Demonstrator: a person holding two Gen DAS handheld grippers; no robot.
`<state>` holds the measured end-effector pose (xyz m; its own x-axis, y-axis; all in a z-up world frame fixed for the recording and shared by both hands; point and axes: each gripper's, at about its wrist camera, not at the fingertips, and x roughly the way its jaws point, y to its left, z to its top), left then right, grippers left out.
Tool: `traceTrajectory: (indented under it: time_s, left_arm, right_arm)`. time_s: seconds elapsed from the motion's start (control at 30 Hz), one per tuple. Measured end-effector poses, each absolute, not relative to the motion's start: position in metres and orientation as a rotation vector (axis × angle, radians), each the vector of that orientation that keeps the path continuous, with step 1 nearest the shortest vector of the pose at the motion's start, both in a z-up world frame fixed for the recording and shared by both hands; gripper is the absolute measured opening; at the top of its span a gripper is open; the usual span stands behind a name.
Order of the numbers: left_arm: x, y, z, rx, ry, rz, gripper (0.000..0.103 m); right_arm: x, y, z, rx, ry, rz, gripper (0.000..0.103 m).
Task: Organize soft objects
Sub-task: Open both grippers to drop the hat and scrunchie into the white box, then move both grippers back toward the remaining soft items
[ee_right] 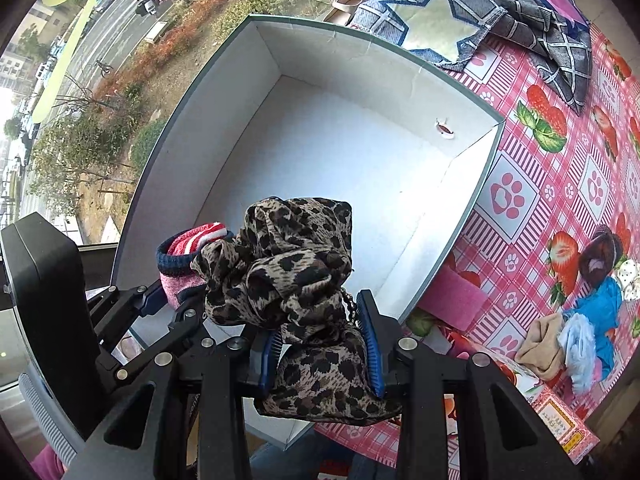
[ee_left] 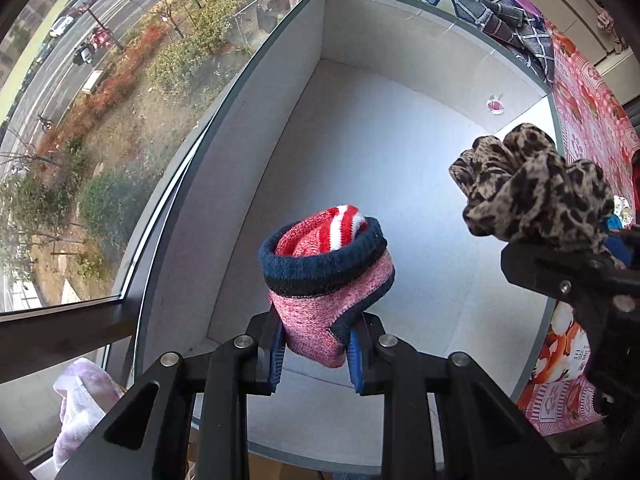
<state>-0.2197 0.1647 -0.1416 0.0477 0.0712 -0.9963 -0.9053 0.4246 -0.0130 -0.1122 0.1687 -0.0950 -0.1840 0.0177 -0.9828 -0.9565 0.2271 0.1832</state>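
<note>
Left gripper [ee_left: 316,354]: nearest the lens in left wrist view, at 6 o'clock; jaws clamped on rolled sock, blue pads pressing both sides.
Rolled sock [ee_left: 326,280]: pink knit, navy cuff, red-white striped roll poking out top; held over the box interior, not touching its floor.
Right gripper [ee_right: 322,346]: 6 o'clock in right wrist view; jaws closed on leopard-print cloth.
Leopard-print cloth [ee_right: 292,276]: bunched, bulging above and below the pads; hangs over the near edge of the box, just right of the sock; at 3 o'clock in left wrist view.
Box [ee_right: 456,76]: white inside, grey-green rim, open top; floor bare except small pink-white scrap [ee_right: 445,128] near the far right corner, at 1 o'clock.
Table [ee_right: 560,184]: pink check cloth with strawberries and paw prints; box sits on it against the window.
Patchwork fabric [ee_right: 440,20]: grey-blue, star patch, behind the box at 12 to 1 o'clock.
Soft pile [ee_right: 580,320]: blue, beige, white, brown pieces on table at 3 to 4 o'clock, well apart from the box.
Pink pad [ee_right: 456,296]: touching the box's right outer wall, 4 o'clock.
</note>
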Motion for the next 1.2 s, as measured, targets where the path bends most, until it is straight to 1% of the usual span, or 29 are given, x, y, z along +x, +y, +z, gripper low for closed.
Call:
traceTrajectory:
  time_s: [0.3, 0.47, 0.57, 0.6, 0.63, 0.67, 0.7, 0.73, 0.77, 0.8, 0.83, 0.87, 0.9, 0.93, 1.1, 1.13, 1.17, 1.2]
  left_arm:
    - [-0.228, 0.158, -0.149, -0.838, 1.349, 0.882, 0.028]
    - [-0.233, 0.149, -0.155, -0.832, 1.376, 0.88, 0.028]
    - [-0.228, 0.153, -0.151, -0.82, 1.369, 0.88, 0.028]
    - [-0.228, 0.153, -0.148, -0.824, 1.355, 0.88, 0.03]
    - [-0.229, 0.154, -0.145, -0.826, 1.34, 0.881, 0.037]
    - [-0.229, 0.154, -0.142, -0.824, 1.324, 0.883, 0.049]
    - [-0.229, 0.155, -0.138, -0.821, 1.306, 0.887, 0.056]
    - [-0.227, 0.152, -0.133, -0.821, 1.282, 0.886, 0.075]
    - [-0.228, 0.152, -0.129, -0.823, 1.255, 0.878, 0.084]
    - [-0.227, 0.152, -0.124, -0.821, 1.233, 0.866, 0.084]
    - [-0.228, 0.152, -0.12, -0.825, 1.21, 0.856, 0.086]
    - [-0.228, 0.152, -0.116, -0.83, 1.189, 0.852, 0.089]
    - [-0.228, 0.152, -0.112, -0.826, 1.174, 0.851, 0.091]
    - [-0.23, 0.149, -0.11, -0.821, 1.156, 0.85, 0.093]
    - [-0.232, 0.149, -0.098, -0.819, 1.12, 0.837, 0.096]
    - [-0.234, 0.15, -0.096, -0.818, 1.12, 0.841, 0.101]
    - [-0.234, 0.15, -0.095, -0.821, 1.118, 0.841, 0.103]
    - [-0.234, 0.15, -0.096, -0.825, 1.117, 0.84, 0.103]
  right_arm:
    - [-0.117, 0.167, -0.118, -0.992, 1.495, 1.153, 0.037]
    - [-0.119, 0.162, -0.127, -0.972, 1.56, 1.154, 0.037]
    - [-0.121, 0.165, -0.127, -0.987, 1.547, 1.161, 0.037]
    - [-0.12, 0.166, -0.127, -0.986, 1.541, 1.16, 0.037]
    - [-0.118, 0.168, -0.125, -0.979, 1.534, 1.159, 0.037]
    - [-0.117, 0.169, -0.123, -0.971, 1.527, 1.161, 0.037]
    - [-0.116, 0.17, -0.12, -0.967, 1.518, 1.163, 0.037]
    - [-0.114, 0.173, -0.116, -0.964, 1.507, 1.17, 0.037]
    - [-0.113, 0.174, -0.113, -0.96, 1.5, 1.18, 0.038]
    - [-0.112, 0.175, -0.109, -0.952, 1.497, 1.191, 0.053]
    - [-0.11, 0.177, -0.105, -0.936, 1.497, 1.203, 0.064]
    - [-0.108, 0.177, -0.101, -0.917, 1.492, 1.213, 0.08]
    - [-0.106, 0.177, -0.096, -0.909, 1.467, 1.208, 0.085]
    - [-0.103, 0.178, -0.091, -0.896, 1.455, 1.217, 0.085]
    - [-0.082, 0.176, -0.078, -0.816, 1.482, 1.214, 0.085]
    - [-0.076, 0.174, -0.075, -0.798, 1.478, 1.205, 0.087]
    - [-0.072, 0.17, -0.073, -0.782, 1.476, 1.195, 0.1]
    - [-0.068, 0.166, -0.07, -0.76, 1.475, 1.187, 0.103]
